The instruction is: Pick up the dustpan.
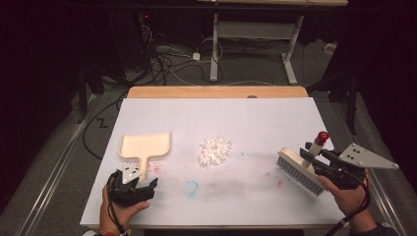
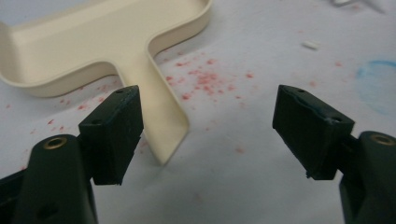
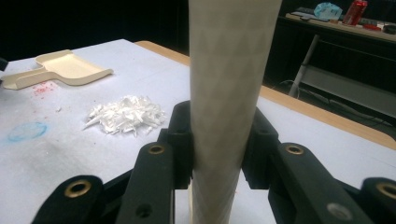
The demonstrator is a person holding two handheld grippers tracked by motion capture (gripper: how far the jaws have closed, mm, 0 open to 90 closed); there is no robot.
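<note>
We noted the left gripper point(image 1: 139, 189) low at the near left of the white paper-covered surface point(image 1: 265, 118), its fingers point(image 2: 112, 135) spread wide and holding nothing. The cream plastic dustpan point(image 1: 146, 146) lay flat just ahead of it, the pan toward the far side and the flat handle running back toward the person. In the left gripper view the handle's end sat close against the left finger rather than centred in the gap, so we judged a small sideways shift was needed before closing. The left hand was plainly the nearer one to it.

The right gripper point(image 1: 328, 166) was clamped on the pale, faintly patterned cylindrical handle of a cream brush point(image 1: 301, 170) with grey-white bristles and a red cap, held at the near right edge.

Between the two, mid-surface, lay a loose heap of white shredded paper scraps point(image 1: 215, 150): light, jagged, likely to scatter. Red speckled stains point(image 2: 205, 79) and a blue ring mark point(image 1: 191, 187) showed on the matte cover near the dustpan handle.
</note>
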